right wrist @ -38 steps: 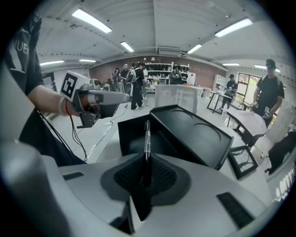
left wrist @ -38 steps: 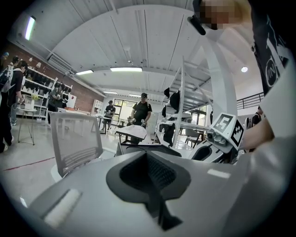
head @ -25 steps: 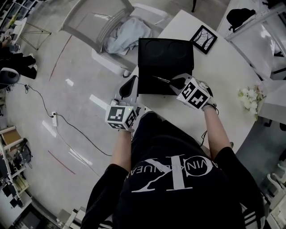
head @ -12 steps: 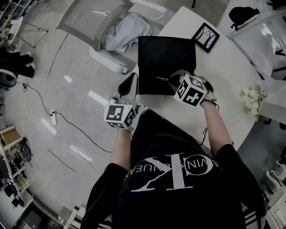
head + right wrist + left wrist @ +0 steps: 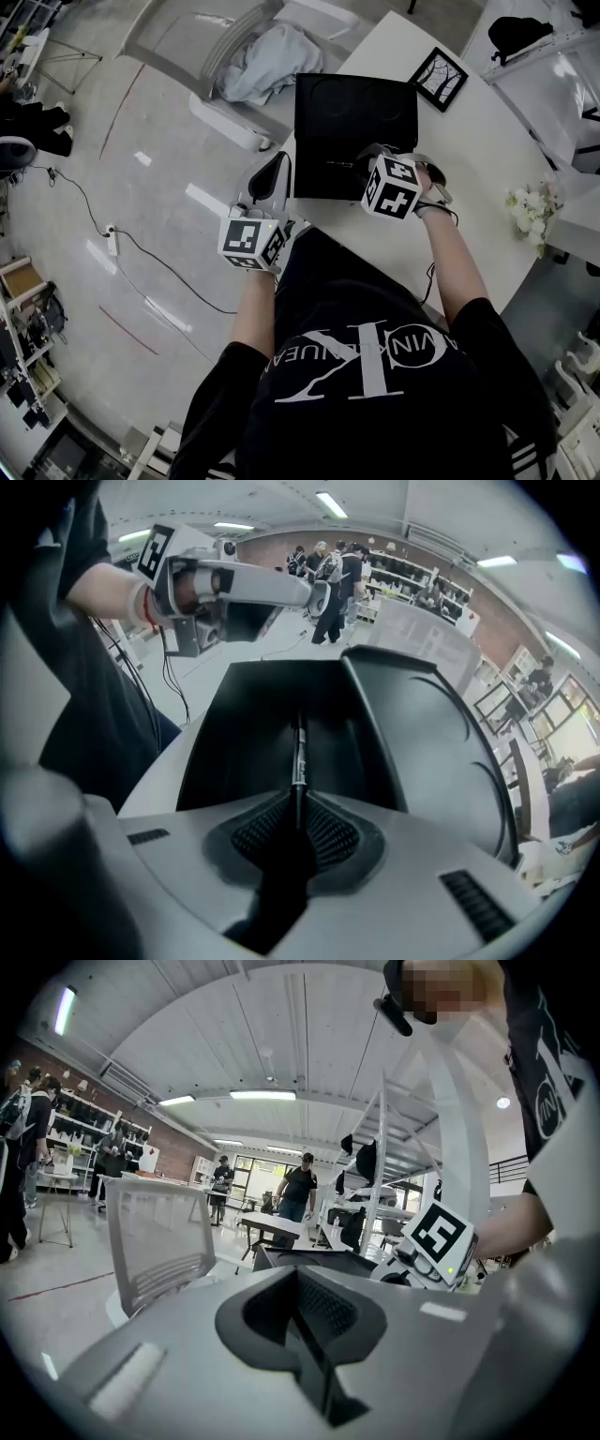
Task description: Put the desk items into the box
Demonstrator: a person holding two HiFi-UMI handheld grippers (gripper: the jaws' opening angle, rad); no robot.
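Observation:
An open black box (image 5: 349, 112) lies on the white table (image 5: 473, 155), its lid folded out to one side (image 5: 431, 733). My right gripper (image 5: 363, 167) is shut on a thin black pen (image 5: 339, 165), which sticks out over the box's inside (image 5: 272, 714); the pen (image 5: 299, 747) runs straight out from the closed jaws of the right gripper (image 5: 298, 803). My left gripper (image 5: 278, 167) hangs at the table's left edge beside the box, shut with nothing in it (image 5: 300, 1283).
A framed picture (image 5: 438, 78) lies behind the box, and white flowers (image 5: 527, 206) sit at the table's right edge. A grey chair (image 5: 220, 47) with cloth on it stands behind the table's left corner. A cable (image 5: 122, 248) trails across the floor.
My right gripper has shifted a little left, farther over the box, still holding the pen. The left gripper has stayed put.

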